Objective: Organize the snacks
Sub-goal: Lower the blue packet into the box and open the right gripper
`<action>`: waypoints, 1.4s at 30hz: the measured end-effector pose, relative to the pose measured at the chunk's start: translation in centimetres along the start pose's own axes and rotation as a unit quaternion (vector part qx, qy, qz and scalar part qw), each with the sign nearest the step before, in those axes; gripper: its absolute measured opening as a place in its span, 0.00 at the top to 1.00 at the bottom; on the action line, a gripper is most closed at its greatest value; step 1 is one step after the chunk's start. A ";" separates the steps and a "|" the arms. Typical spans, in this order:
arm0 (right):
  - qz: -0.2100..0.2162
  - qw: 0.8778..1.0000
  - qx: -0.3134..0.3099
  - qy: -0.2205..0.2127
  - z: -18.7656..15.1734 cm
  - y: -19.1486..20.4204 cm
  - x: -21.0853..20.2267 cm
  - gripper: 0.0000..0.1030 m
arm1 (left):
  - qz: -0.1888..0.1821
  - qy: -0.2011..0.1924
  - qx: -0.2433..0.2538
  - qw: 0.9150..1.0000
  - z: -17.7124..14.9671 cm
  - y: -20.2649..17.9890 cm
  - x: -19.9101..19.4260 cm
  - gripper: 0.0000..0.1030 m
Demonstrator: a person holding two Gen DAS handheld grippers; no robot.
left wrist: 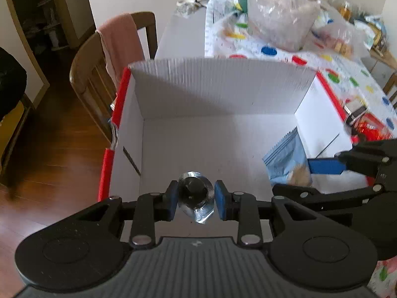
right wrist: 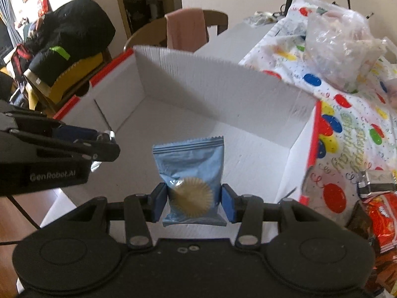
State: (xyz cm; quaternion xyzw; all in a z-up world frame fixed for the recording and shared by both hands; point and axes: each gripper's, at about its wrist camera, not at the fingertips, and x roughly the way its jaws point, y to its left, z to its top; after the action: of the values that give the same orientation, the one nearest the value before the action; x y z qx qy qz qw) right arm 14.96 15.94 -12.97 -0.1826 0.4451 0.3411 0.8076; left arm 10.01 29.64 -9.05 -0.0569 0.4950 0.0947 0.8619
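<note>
I'm mid-placement — my left gripper point(left wrist: 196, 200) pinches a small silver foil-wrapped dark snack point(left wrist: 196, 196) and my right gripper point(right wrist: 193, 202) a pale-blue cookie packet point(right wrist: 192, 181), both over the white cardboard box point(left wrist: 218, 89)'s near edge — next, lower and release inside.

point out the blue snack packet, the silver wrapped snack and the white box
blue snack packet point(right wrist: 191, 171), right wrist view, middle of its front
silver wrapped snack point(left wrist: 196, 196), left wrist view, its dark centre
white box point(left wrist: 218, 87), left wrist view, far wall

The clear plastic bag point(left wrist: 278, 15) is motion-blurred; the red snack packet point(right wrist: 382, 221) is cut off.
</note>
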 end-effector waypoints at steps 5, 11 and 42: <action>-0.003 1.000 -0.007 0.016 -0.3 0.6 1.0 0.56 | 0.003 0.015 0.014 1.000 -0.5 0.0 1.0 0.70; -0.011 1.000 -0.002 0.022 -0.3 0.7 1.5 0.56 | 0.007 0.028 0.017 0.999 -1.0 0.2 1.7 0.70; 0.013 0.991 0.064 -0.117 -2.8 -1.2 -11.9 0.28 | -0.057 -0.108 0.006 0.992 -2.3 -2.6 -9.4 0.31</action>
State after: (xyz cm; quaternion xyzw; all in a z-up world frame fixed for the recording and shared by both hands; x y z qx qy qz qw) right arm 9.75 8.76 -4.44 -0.0836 0.3711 0.3415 0.8595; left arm 4.07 25.69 -2.08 -0.0688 0.3953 0.0480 0.9147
